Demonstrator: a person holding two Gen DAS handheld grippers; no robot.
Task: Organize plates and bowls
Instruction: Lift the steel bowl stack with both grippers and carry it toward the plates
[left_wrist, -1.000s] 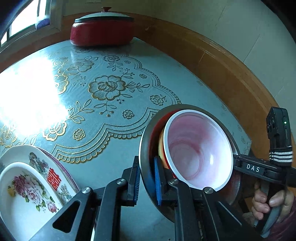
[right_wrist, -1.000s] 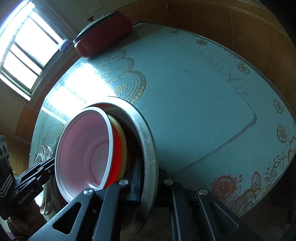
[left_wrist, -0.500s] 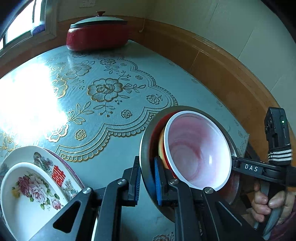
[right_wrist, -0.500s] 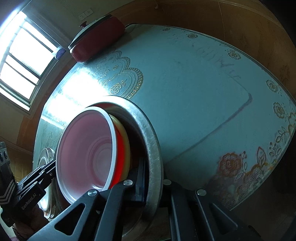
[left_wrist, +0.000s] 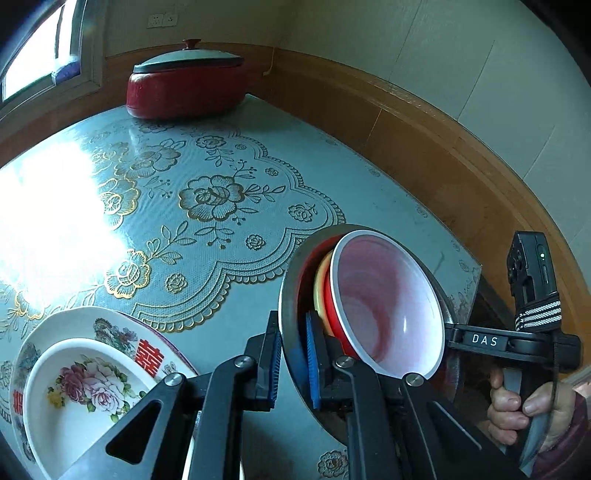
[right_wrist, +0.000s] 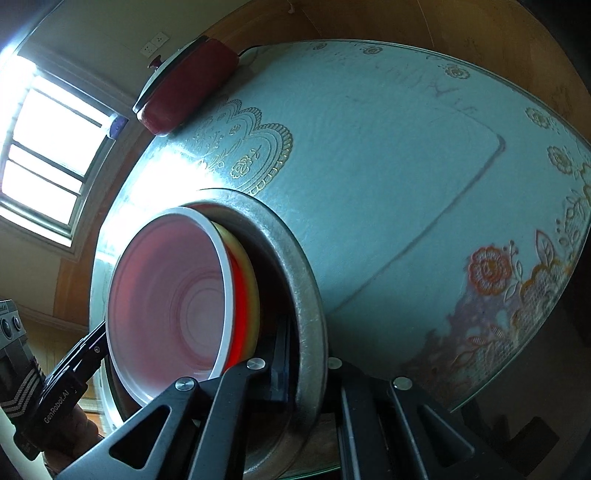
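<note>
Steel is what both tools are biting on: the metal basin (left_wrist: 291, 295) hangs above the tabletop (left_wrist: 229, 177), pinched at its rim from two sides. The left gripper (left_wrist: 293, 363) has its blue-padded fingers (left_wrist: 312, 363) clamped across the near rim, one inside and one outside. The right gripper (right_wrist: 295, 363) does the same on the opposite edge, though its outer finger is mostly hidden behind the rim, so I judge that hold rather than see it fully. Nested loosely inside are a white-rimmed red bowl (left_wrist: 384, 306) and, under it, what looks like a yellow bowl (left_wrist: 318, 286).

The worry, to my eye, is the tilt. In both views the basin seems tipped, its mouth turned sideways, and nothing grips the inner bowls; they sit there by their own weight. Tip it a bit more, or jolt it on setting down, and the red bowl could slide out and hit the glass-covered tabletop. The rim holds are thin too: smooth metal between narrow pads, and if the two hands drift apart or twist unevenly, one side could slip free and the basin would swing.

Near the left side lie two stacked floral plates (left_wrist: 85, 373); a low swing that way could clip them. The red lidded pot (left_wrist: 184, 88) sits well apart at the far edge, out of harm's way.
</note>
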